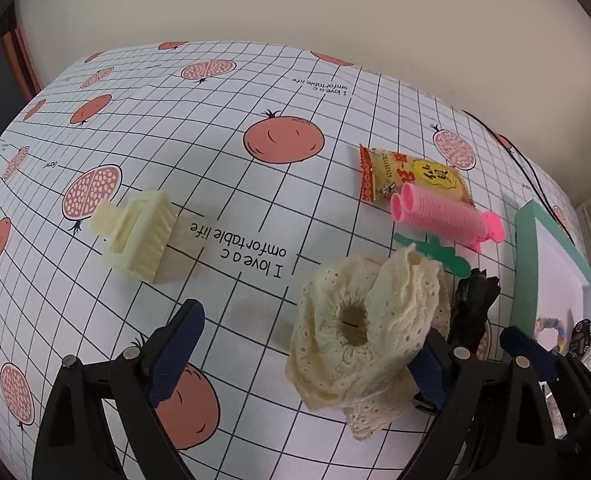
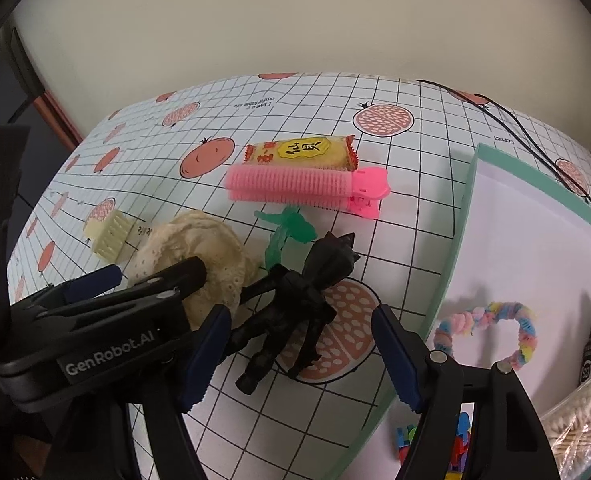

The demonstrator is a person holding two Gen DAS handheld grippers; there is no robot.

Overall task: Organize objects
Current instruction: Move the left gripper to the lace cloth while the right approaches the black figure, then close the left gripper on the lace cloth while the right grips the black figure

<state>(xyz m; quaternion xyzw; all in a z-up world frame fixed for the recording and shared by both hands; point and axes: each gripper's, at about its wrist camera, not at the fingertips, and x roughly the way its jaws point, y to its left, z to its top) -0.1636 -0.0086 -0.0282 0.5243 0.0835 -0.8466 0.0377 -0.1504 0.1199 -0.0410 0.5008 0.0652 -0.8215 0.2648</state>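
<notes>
Left gripper open, scrunchie between jaws: soft, light, squashes; pinch bunched rim. Right gripper open astride black bow.

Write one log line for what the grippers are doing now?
left gripper: open, around cream lace scrunchie | right gripper: open, over black bow clip | tray: rainbow scrunchie inside

1. A plain cream wall is rising beyond the bench.
2. A grid-and-fruit-patterned cloth is covering the bench.
3. A black cable is trailing across its far right.
</notes>
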